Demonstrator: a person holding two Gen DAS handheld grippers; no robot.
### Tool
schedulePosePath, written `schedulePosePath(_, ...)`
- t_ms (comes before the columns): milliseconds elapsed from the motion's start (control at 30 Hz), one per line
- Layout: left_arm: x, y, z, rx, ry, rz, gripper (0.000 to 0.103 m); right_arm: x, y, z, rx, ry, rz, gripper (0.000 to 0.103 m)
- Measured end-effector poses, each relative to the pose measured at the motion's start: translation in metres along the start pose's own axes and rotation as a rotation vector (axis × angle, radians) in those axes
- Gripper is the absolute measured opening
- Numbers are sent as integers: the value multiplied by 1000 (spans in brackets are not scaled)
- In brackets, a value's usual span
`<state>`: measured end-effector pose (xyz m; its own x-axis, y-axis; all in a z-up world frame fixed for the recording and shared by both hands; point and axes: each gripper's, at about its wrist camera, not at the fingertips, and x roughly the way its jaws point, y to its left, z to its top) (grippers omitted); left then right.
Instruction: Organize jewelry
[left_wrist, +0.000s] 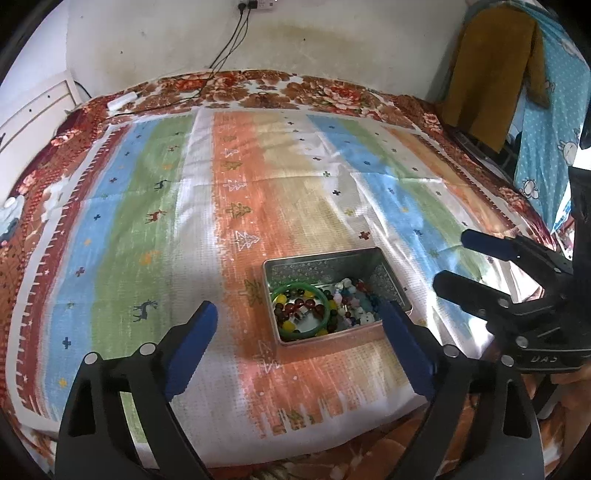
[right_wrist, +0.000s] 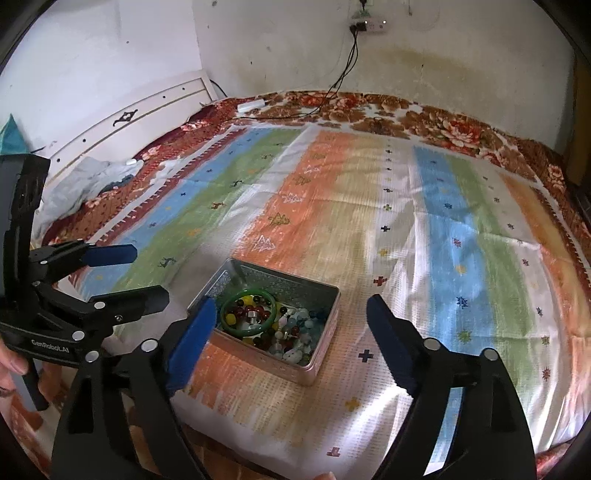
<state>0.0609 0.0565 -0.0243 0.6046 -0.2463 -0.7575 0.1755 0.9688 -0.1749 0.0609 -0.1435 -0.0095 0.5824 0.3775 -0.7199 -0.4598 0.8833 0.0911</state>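
A silver metal tin sits open on the striped cloth. It holds a green bangle and several bead bracelets in red, yellow, white and blue. My left gripper is open and empty, hovering just in front of the tin; it also shows at the left of the right wrist view. My right gripper is open and empty, near the tin's front, its left finger beside the tin's left corner. It shows at the right of the left wrist view.
The striped cloth covers a bed with a floral sheet. A white headboard and crumpled cloth lie left. Cables hang from a wall socket. A brown garment hangs at right.
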Motion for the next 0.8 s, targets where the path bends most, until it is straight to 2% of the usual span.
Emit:
schedulePosePath(133,-8,-1,-6,-4,-30,0,97,-7,-1,-6,7,-15,11,92)
schedulePosePath(300,-16,-8,-15,13,-63,12,97,-15,-1,-15,4,-30,12,95)
schedulePosePath(433,-24,-15,-24,33,-113,79,97,-20,0,-24,-3,-38,-24,95)
schedulePosePath(533,-32,-15,-30,4,-139,80,97,-25,1,-29,-10,-55,-33,95)
schedulePosePath(633,-37,-17,-33,-15,-168,138,97,-32,0,-32,1,-85,-34,95)
schedulePosePath(800,-36,-21,-38,19,-164,154,97,-34,0,-39,0,-90,-31,95)
